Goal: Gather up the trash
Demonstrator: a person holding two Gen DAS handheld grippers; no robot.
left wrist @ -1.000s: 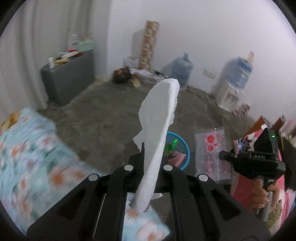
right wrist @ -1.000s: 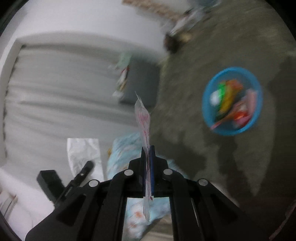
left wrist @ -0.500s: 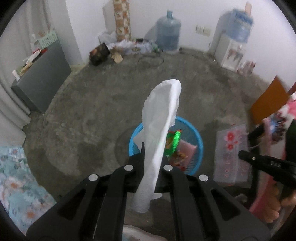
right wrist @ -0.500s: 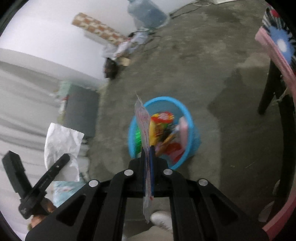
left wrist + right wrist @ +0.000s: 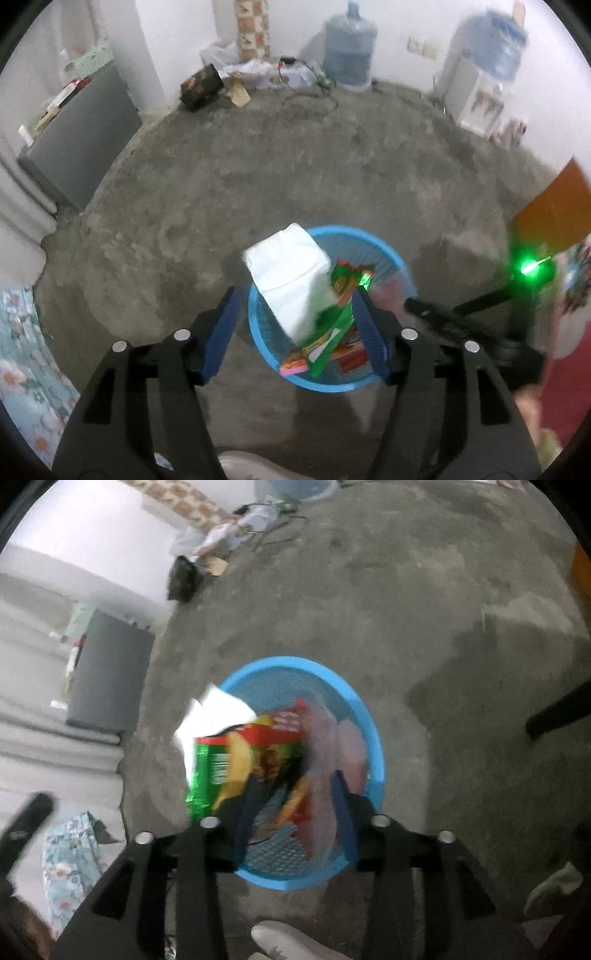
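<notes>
Bare concrete floor [image 5: 295,177] all around the trash-filled basket [image 5: 388,254]

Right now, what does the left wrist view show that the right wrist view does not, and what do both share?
Only the left wrist view: two water jugs, one on the floor by the wall, and an orange board.

Only the right wrist view: a pale shoe and a dark furniture leg.

Both: the blue basket holding wrappers, the white tissue at its rim, and the grey cabinet. Each view's own jaws stand open over the basket.
</notes>
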